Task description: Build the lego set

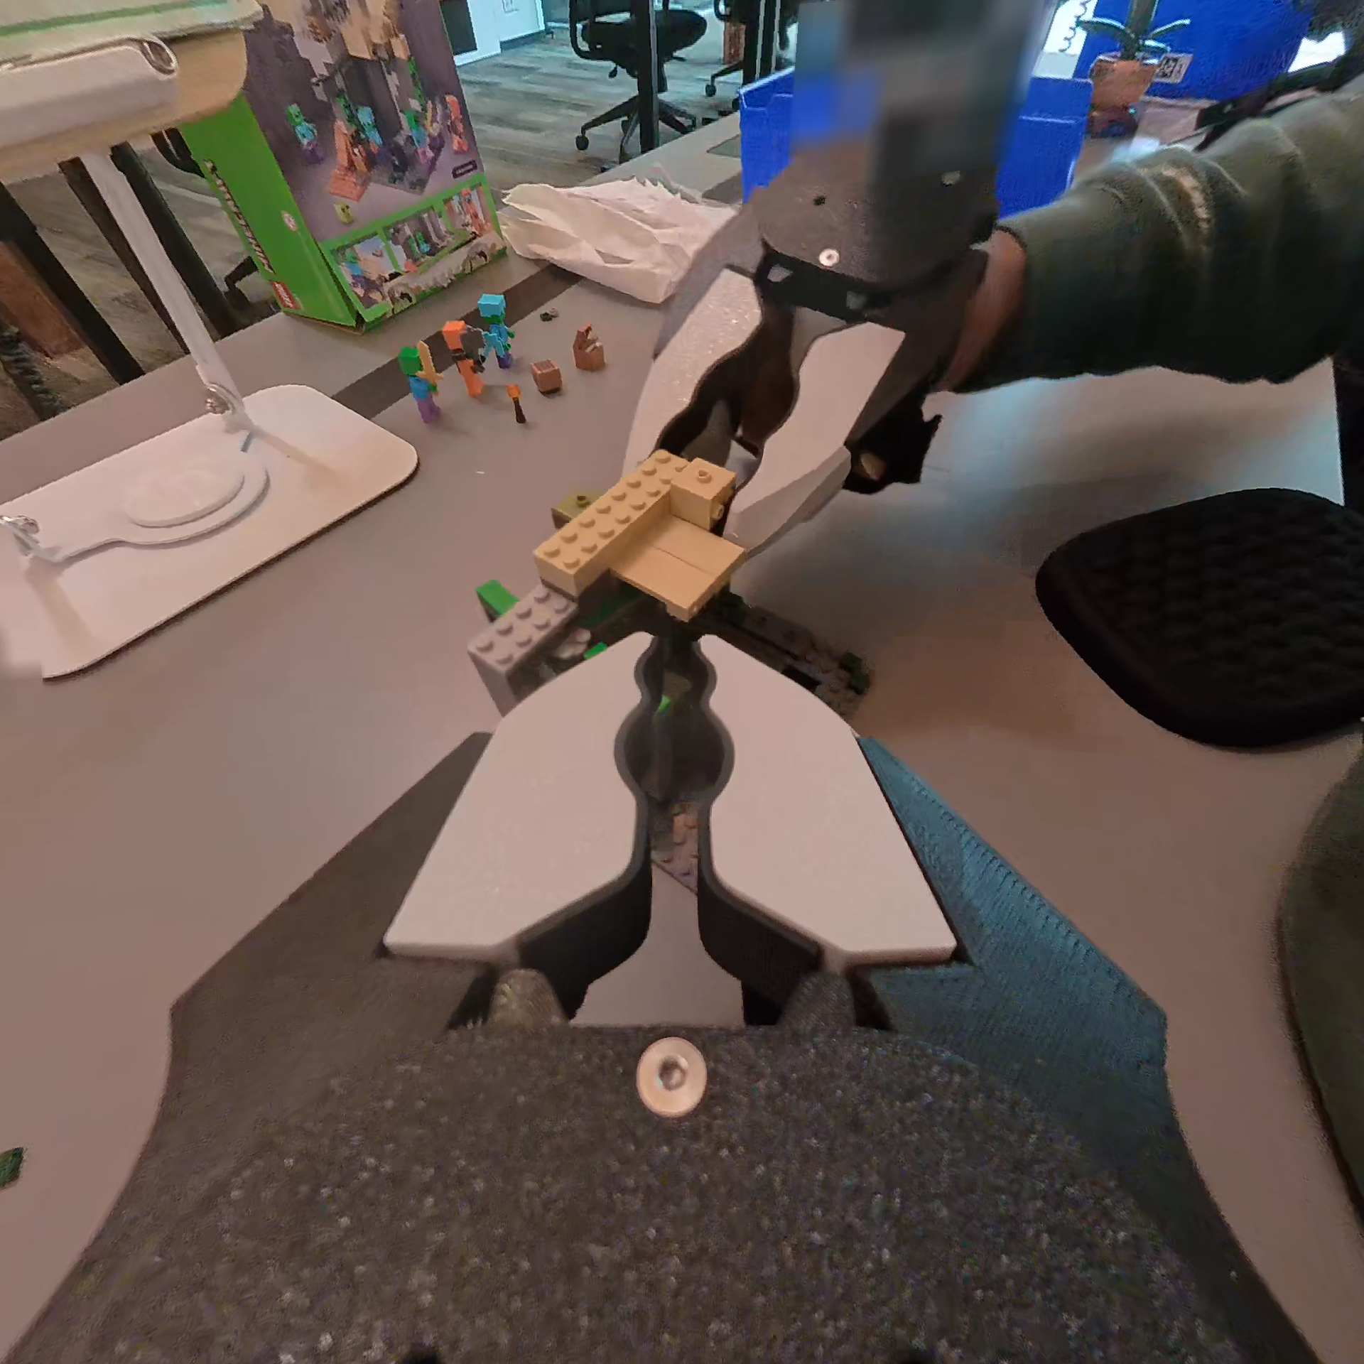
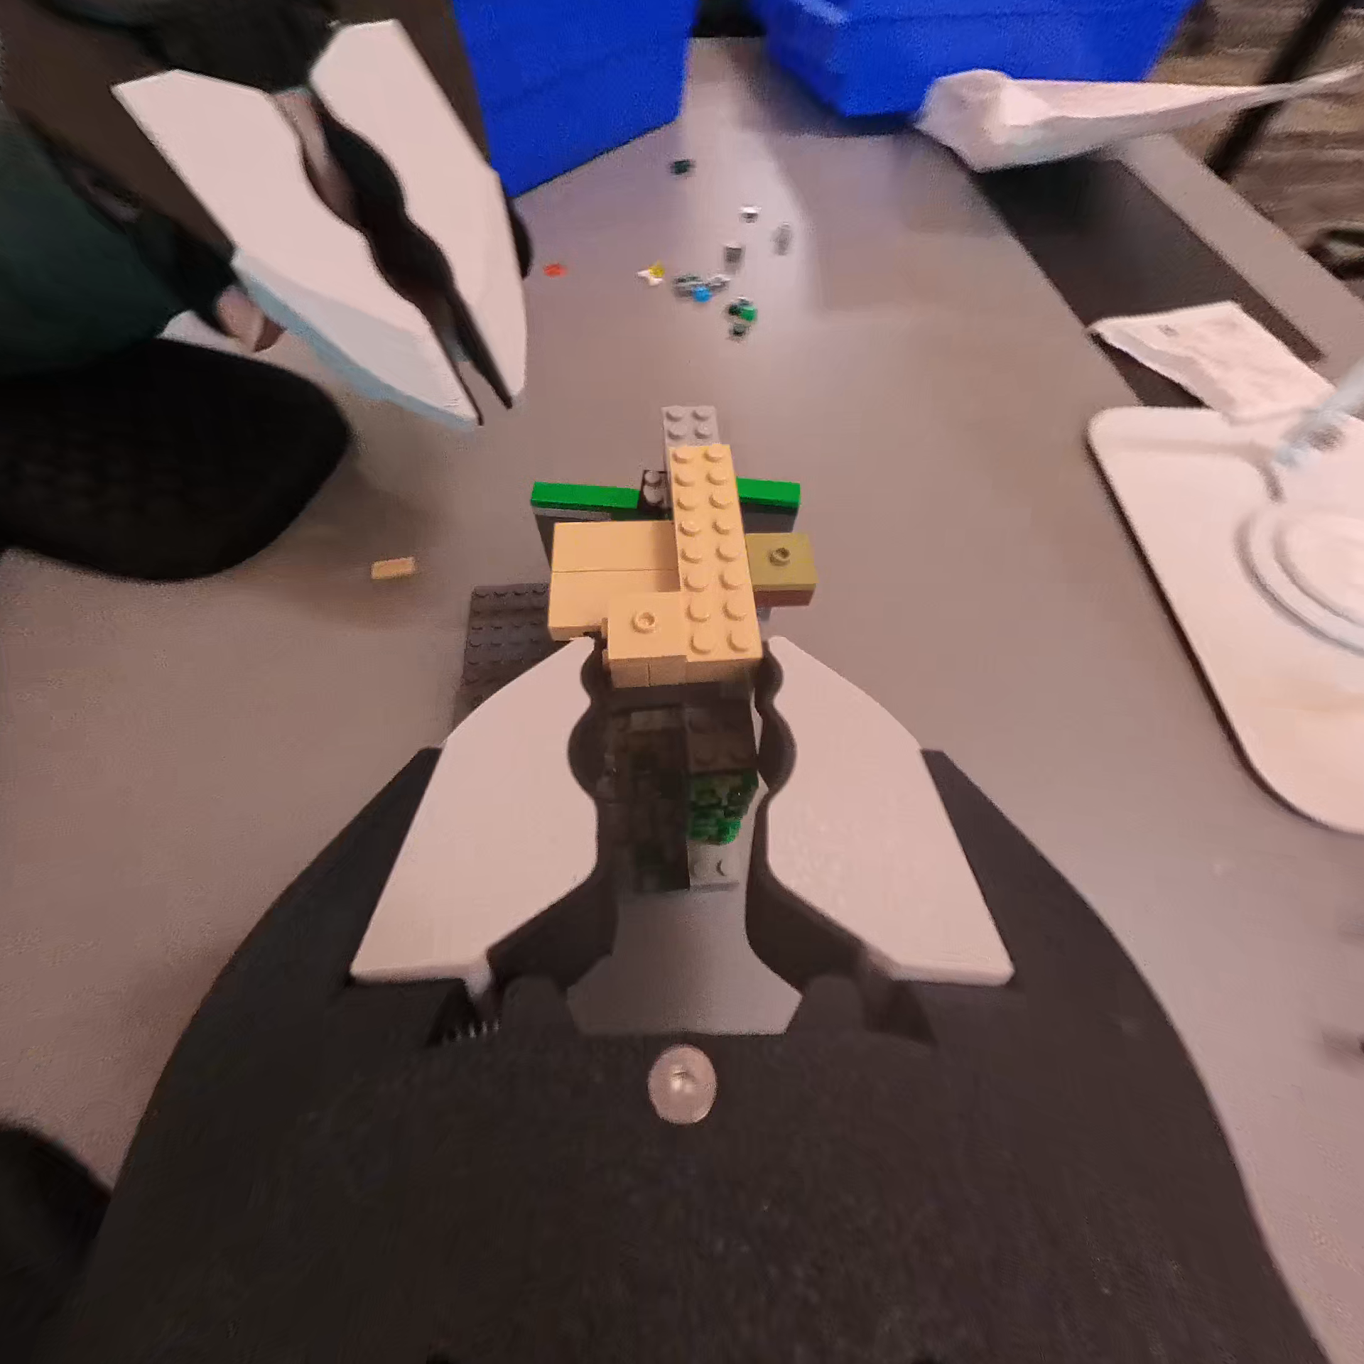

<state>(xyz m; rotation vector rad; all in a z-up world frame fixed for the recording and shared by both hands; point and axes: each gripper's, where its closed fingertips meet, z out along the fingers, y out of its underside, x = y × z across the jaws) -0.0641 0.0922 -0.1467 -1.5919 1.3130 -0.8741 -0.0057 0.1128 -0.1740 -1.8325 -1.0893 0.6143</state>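
Observation:
The lego build (image 2: 708,561) stands on the grey table: a long tan studded plate, smooth tan tiles, an olive block and green plates over a dark column and a dark grey baseplate (image 2: 509,627). My right gripper (image 2: 683,649) is closed on the build's near end, one finger on each side of the tan top and dark column. In the left wrist view it (image 1: 701,494) comes down onto the small tan block of the build (image 1: 627,531). My left gripper (image 1: 673,646) is shut and empty. It hovers beside the build without touching it, at upper left in the right wrist view (image 2: 491,402).
Three minifigures (image 1: 457,362) and small brown pieces stand behind the build, before the set's box (image 1: 354,162). A white stand base (image 1: 207,502), a white bag (image 1: 612,229), blue bins (image 2: 576,88) and a black pad (image 1: 1210,612) ring the table. Loose pieces (image 2: 708,273) and a tan tile (image 2: 393,567) lie nearby. The left gripper's tips are roughly 8 cm from the right gripper's. The tan tile (image 2: 393,567) is about 12 cm from my left fingertips.

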